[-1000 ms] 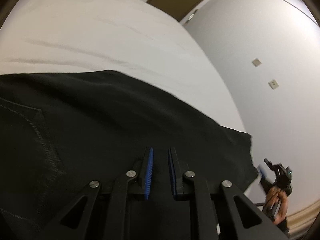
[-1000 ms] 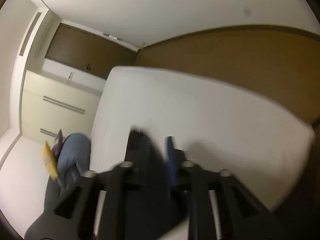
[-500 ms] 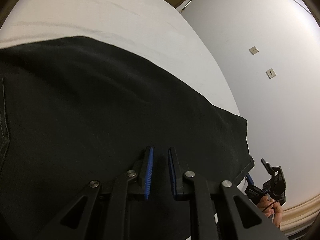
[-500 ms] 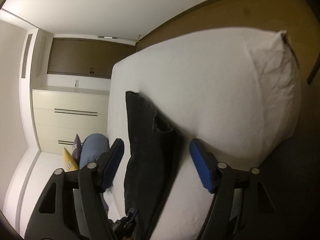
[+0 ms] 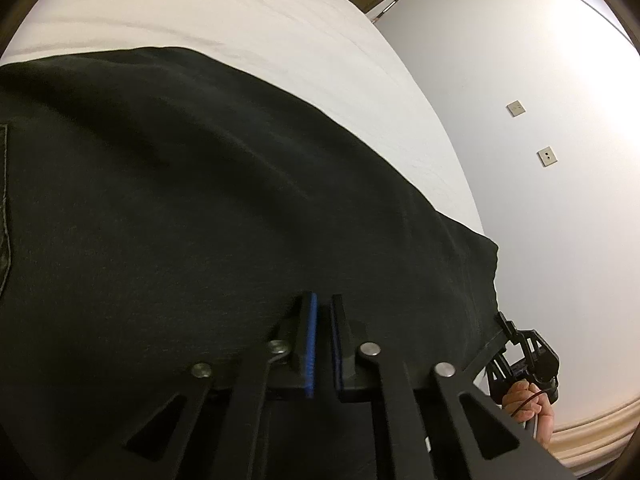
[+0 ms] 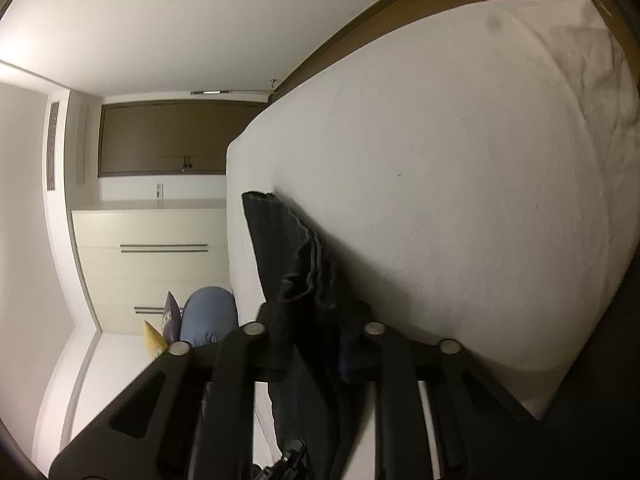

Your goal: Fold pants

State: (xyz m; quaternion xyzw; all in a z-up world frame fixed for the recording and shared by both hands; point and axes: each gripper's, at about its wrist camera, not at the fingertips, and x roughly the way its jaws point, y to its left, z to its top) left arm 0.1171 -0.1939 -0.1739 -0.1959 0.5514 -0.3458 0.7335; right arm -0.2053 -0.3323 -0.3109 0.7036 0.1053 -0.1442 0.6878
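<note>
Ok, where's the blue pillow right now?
In the right wrist view, the blue pillow sits lower left, past the bed's far edge, in front of the cream drawers and beside a yellow cushion.

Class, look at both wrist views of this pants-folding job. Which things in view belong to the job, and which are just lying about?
Belong to the job:
- black pants
- bed they lie on
- left gripper, shut
- right gripper, closing on the pants hem

Just lying about:
- blue bundle
- yellow and purple cushions
- drawers
- wall plates
</note>
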